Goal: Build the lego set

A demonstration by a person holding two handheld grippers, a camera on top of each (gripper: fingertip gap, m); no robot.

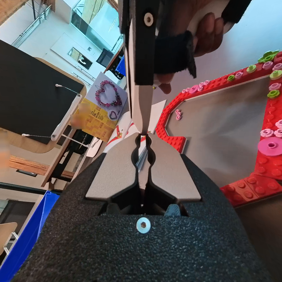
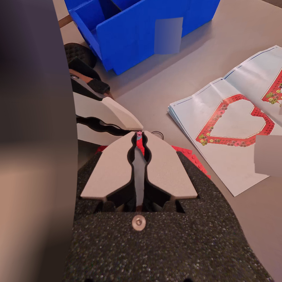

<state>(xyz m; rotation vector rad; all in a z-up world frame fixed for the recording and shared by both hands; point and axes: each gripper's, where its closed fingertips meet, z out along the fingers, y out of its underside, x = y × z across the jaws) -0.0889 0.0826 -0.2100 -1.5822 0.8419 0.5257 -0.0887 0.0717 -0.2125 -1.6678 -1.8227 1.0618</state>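
Observation:
My right gripper (image 2: 139, 134) is shut on a small pink flower piece (image 2: 139, 134), held just above the red heart-shaped Lego frame (image 2: 193, 158). My left gripper (image 1: 143, 134) comes in from the left in the right wrist view (image 2: 141, 131), and its tips meet the right gripper's tips at that piece. In the left wrist view the piece (image 1: 143, 134) shows dark between my left tips, which are closed on it. The right gripper (image 1: 142, 131) comes down from above. The frame (image 1: 228, 82) carries pink and lime flowers and a large pink disc (image 1: 270, 145).
A loose pink flower cluster (image 1: 178, 114) lies on the grey table inside the heart. The open instruction booklet (image 2: 221, 137) lies to the right, a blue divided bin (image 2: 137, 38) behind it. The set's box (image 1: 99, 109) stands beyond the table. A hand (image 1: 206, 30) holds the right gripper. My two grippers' fingertips are within a few centimetres of each other.

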